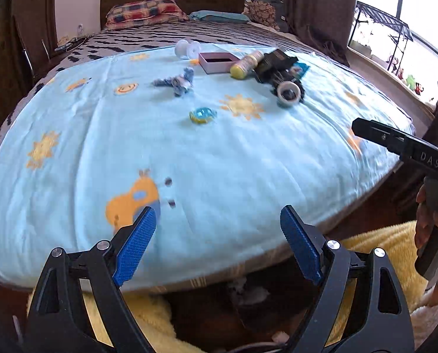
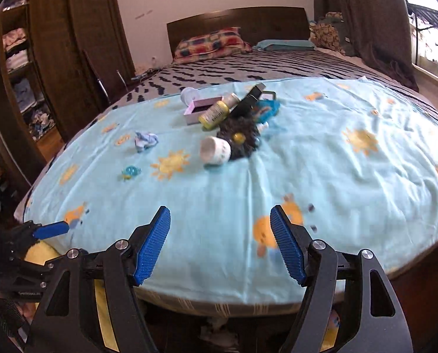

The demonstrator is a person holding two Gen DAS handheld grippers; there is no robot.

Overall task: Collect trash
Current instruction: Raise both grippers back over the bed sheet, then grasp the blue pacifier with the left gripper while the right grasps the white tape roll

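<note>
Litter lies on a light blue blanket point(image 1: 189, 153) on the bed: a crumpled blue-white wrapper point(image 1: 177, 82) point(image 2: 145, 141), a small blue-yellow candy wrapper point(image 1: 202, 115) point(image 2: 130, 172), a yellow bottle point(image 1: 245, 64) point(image 2: 217, 111), a pink box point(image 1: 217, 62) point(image 2: 200, 109), a white cup on its side point(image 1: 289, 92) point(image 2: 215, 150), a black device point(image 1: 277, 61) point(image 2: 248, 100). My left gripper point(image 1: 217, 220) is open and empty over the near blanket edge. My right gripper point(image 2: 220, 220) is open and empty, also at the near edge.
A clear round object point(image 1: 187, 48) lies beyond the box. Pillows point(image 1: 144, 10) and a headboard stand at the back. A wardrobe point(image 2: 57, 58) stands left, a window with a rack point(image 1: 380, 29) right. A yellow rug point(image 1: 380, 250) lies on the floor below.
</note>
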